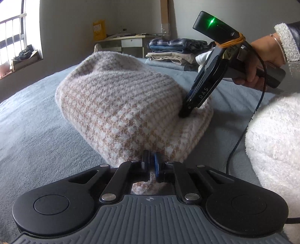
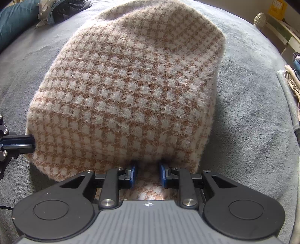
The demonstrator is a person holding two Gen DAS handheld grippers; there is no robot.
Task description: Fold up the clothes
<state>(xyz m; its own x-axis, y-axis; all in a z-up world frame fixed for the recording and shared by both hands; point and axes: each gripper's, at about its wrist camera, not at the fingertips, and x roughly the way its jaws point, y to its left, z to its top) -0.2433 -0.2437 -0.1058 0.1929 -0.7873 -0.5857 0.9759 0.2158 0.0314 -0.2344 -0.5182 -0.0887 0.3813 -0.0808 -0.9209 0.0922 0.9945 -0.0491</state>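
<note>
A fuzzy tan-and-white checked sweater (image 1: 120, 97) lies folded in a thick bundle on the grey-blue blanket (image 1: 33, 122). My left gripper (image 1: 151, 159) is shut on the bundle's near edge, its pads pinching the knit. In the right wrist view the same sweater (image 2: 131, 84) fills the middle, and the left gripper (image 2: 31, 143) bites its left edge. My right gripper (image 2: 148, 169) points steeply down, its blue pads closed on a thick fold of the near edge. From the left wrist view the right gripper (image 1: 184, 114) digs into the sweater's right side, held by a person's hand (image 1: 262, 62).
A stack of folded clothes (image 1: 174, 50) sits at the bed's far end, before a white desk (image 1: 129, 40). A fluffy white sleeve (image 1: 277, 142) bulges at the right, with a black cable (image 1: 241, 131) beside it. A teal pillow (image 2: 15, 20) and dark clothes (image 2: 61, 9) lie at the top left.
</note>
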